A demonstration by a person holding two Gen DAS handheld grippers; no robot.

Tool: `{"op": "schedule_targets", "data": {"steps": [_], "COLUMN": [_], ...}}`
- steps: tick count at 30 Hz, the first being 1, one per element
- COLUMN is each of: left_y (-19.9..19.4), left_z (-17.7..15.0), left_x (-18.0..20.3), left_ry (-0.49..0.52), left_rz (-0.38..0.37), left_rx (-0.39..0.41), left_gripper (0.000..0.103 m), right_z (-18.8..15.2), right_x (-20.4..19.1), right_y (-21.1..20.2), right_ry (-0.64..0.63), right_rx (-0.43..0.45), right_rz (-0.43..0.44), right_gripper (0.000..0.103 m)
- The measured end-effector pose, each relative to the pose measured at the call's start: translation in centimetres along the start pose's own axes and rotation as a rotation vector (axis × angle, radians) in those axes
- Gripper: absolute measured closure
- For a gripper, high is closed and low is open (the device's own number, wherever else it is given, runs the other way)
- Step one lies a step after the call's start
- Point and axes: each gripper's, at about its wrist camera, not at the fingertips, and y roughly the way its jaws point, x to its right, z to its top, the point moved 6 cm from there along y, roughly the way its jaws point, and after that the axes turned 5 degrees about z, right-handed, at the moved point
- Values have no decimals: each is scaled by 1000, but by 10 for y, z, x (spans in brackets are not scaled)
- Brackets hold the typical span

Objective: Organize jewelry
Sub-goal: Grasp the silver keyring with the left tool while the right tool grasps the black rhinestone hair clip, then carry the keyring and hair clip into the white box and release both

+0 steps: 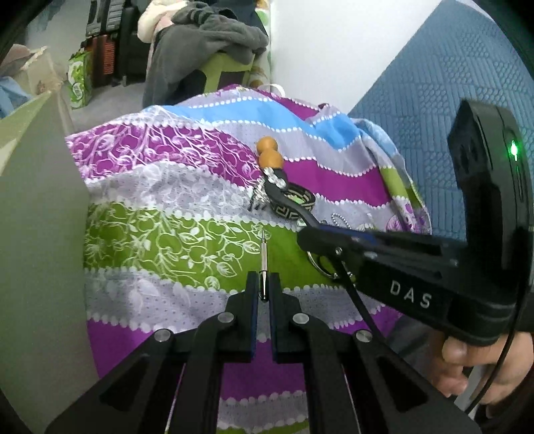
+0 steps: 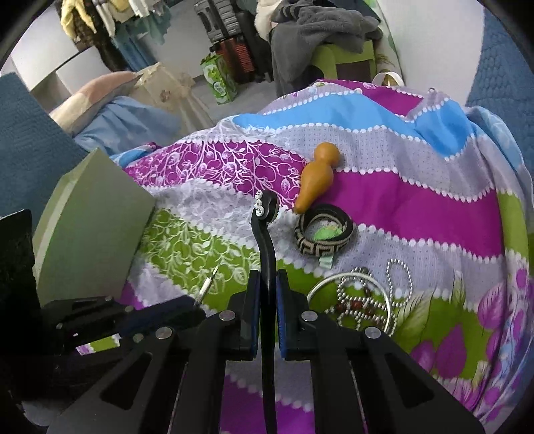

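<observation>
While the left claw (image 1: pixel 263 287) pinches a screwdriver (image 1: pixel 263 263), the right claw (image 2: pixel 268 283) grips a black hair clip (image 2: pixel 265 233).

A grey blanket (image 2: pixel 328 25) lay heaped on a green stool (image 2: pixel 337 56) beyond the far edge of the patterned bedsheet (image 2: pixel 417 207). Left of the stool stood dark suitcases (image 2: pixel 233 36) and a green carton (image 2: pixel 218 78). A pale pillow (image 2: pixel 93 96) lay further left.

The ring (image 1: pixel 318 263) is mostly hidden behind the right gripper (image 1: pixel 302 230); the clip's (image 2: pixel 267 267) lower end runs off the frame.
</observation>
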Motion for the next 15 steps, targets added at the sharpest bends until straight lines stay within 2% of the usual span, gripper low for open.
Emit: {"op": "schedule_targets", "data": {"steps": [15], "left_y": [-76], "left_z": [14], "left_x": [-10], "left_ry": [-36], "left_rz": [-4], "left_rx": [81], "left_gripper": [99], "right_z": [-11], "right_x": [-30], "right_y": [-51], "right_ry": [65], "right_rx": [85], "right_rz": [-60], "right_gripper": [97]}}
